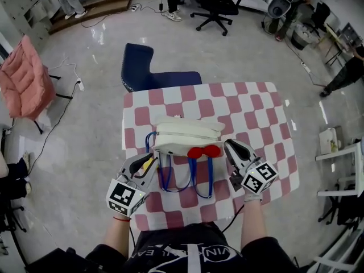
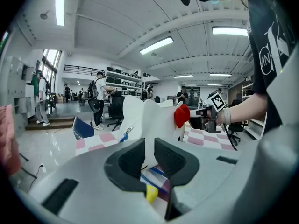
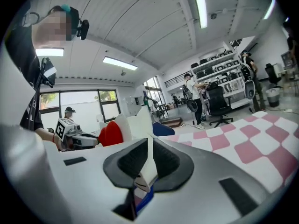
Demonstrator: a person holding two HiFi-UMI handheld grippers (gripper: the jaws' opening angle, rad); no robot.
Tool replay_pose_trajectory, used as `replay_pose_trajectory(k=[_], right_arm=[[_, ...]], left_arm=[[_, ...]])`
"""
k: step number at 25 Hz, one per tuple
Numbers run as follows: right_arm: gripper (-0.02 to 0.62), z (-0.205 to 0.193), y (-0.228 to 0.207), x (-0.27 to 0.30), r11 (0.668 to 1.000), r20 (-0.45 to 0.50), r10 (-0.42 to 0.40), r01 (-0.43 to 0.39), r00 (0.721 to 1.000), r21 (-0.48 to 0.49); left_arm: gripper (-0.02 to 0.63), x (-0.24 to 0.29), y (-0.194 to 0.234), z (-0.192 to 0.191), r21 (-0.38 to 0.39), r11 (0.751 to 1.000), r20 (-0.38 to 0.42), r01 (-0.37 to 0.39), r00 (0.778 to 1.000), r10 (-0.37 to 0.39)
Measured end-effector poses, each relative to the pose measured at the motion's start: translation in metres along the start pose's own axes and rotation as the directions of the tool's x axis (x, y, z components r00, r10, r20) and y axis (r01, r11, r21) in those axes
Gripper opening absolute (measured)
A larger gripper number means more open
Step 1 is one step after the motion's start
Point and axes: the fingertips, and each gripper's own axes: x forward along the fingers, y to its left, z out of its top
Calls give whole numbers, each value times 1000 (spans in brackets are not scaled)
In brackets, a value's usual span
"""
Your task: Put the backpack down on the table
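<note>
Far left: a pink padded seat (image 1: 25, 78) stood on the floor, well apart from the table (image 1: 256, 104) with its pink-and-white checked cloth. Near left: the left gripper (image 1: 149, 165), its 2 jaws closed on a fold of the white backpack's (image 1: 187, 134) left side. Centre: the backpack was upright over the near middle of the table, between the 2 grippers, with a red bow (image 1: 203, 151) on its near face and blue straps (image 1: 166, 178) hanging toward the near edge. Whether its base touched the cloth could not be told. Near right: the right gripper (image 1: 230, 150), jaws pinched on the backpack's right side. A dark blue chair (image 1: 142, 70) stood just beyond the table's far-left edge.
</note>
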Motion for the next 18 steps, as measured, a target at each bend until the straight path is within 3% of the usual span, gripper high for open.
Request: replay_pose_trajectory(k=[6, 18], right_arm=[[30, -16, 16, -17, 996, 4, -82, 82, 997, 41], [2, -20, 76, -18, 996, 1, -77, 77, 997, -55]], left_arm=[[46, 1, -12, -8, -23, 999, -12, 24, 1000, -24], [40, 12, -48, 6, 0, 996, 61, 94, 994, -94]])
